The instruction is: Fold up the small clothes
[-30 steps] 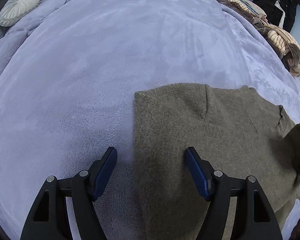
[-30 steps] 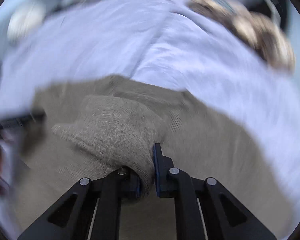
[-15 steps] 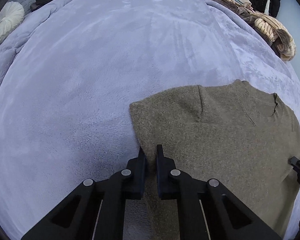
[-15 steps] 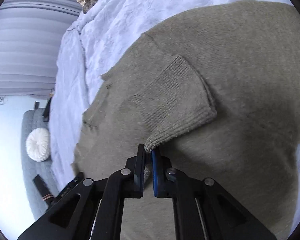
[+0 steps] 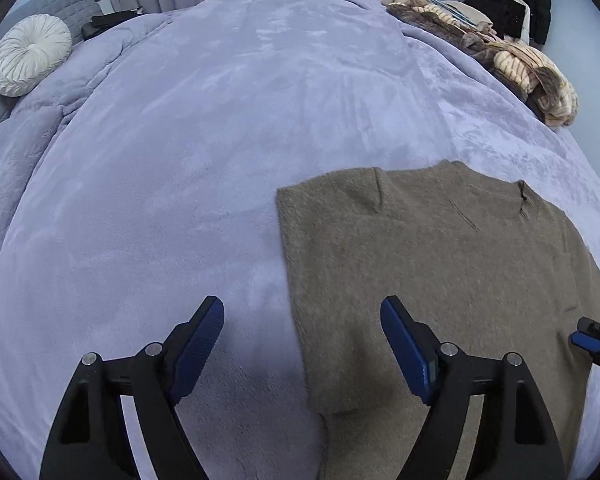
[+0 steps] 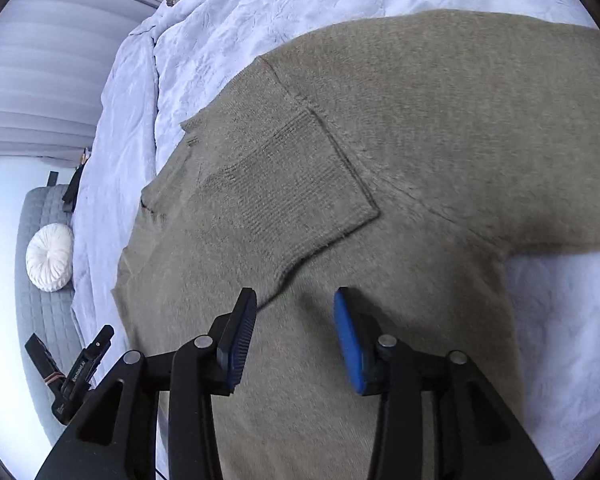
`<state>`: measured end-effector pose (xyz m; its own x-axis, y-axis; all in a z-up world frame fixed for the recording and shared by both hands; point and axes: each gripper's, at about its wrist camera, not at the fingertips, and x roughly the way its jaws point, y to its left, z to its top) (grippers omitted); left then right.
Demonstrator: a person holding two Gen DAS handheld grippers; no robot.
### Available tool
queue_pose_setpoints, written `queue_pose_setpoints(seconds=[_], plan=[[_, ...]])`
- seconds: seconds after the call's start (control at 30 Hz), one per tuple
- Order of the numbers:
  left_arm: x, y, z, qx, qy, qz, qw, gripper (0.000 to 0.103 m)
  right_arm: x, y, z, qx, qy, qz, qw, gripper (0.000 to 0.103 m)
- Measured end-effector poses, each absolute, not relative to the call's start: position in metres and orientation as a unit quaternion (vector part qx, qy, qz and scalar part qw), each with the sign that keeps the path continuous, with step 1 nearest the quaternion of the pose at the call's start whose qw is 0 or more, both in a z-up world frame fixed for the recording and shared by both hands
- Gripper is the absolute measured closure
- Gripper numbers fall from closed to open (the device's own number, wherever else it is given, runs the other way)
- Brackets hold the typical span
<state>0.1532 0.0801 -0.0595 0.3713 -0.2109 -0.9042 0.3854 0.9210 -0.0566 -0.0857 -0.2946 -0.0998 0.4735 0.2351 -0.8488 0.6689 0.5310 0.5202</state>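
Note:
An olive-brown knit sweater lies flat on the lilac blanket. Its left side is folded in, giving a straight left edge. My left gripper is open and empty, straddling that left edge near the hem. In the right wrist view the sweater has one sleeve folded across its body, the ribbed cuff lying flat. My right gripper is open and empty just below the cuff. Its fingertips show at the right edge of the left wrist view.
A pile of beige and brown knitwear lies at the bed's far right. Dark clothes hang behind it. A round white cushion rests on a grey quilted seat at the far left.
Both grippers were shut on the sweater half a second ago, the left on the side edge and the right on the sleeve cuff. Both have opened and let go; the cuff lies flat.

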Motion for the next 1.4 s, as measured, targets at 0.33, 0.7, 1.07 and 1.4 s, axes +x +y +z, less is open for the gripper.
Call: queue_pose_setpoints(seconds=[0.33, 0.7, 1.07, 1.4], plan=[[0.135, 0.079, -0.106, 0.14, 0.551, -0.127, 0.813, 0.022, -0.071, -0.302, -0.124, 0.523, 0.462, -0.17, 0.695, 0.066], [0.119, 0.072, -0.091, 0.151, 0.57, -0.109, 0.8, 0.022, -0.104, -0.312, -0.115, 0.515, 0.47, -0.189, 0.691, 0.095], [0.046, -0.001, -0.058, 0.157, 0.582, -0.188, 0.775, 0.022, -0.171, -0.327, -0.088, 0.516, 0.484, -0.179, 0.684, 0.046], [-0.013, -0.058, -0.058, 0.164, 0.595, -0.226, 0.754, 0.0, -0.218, -0.328, -0.09, 0.532, 0.489, -0.179, 0.667, 0.028]])
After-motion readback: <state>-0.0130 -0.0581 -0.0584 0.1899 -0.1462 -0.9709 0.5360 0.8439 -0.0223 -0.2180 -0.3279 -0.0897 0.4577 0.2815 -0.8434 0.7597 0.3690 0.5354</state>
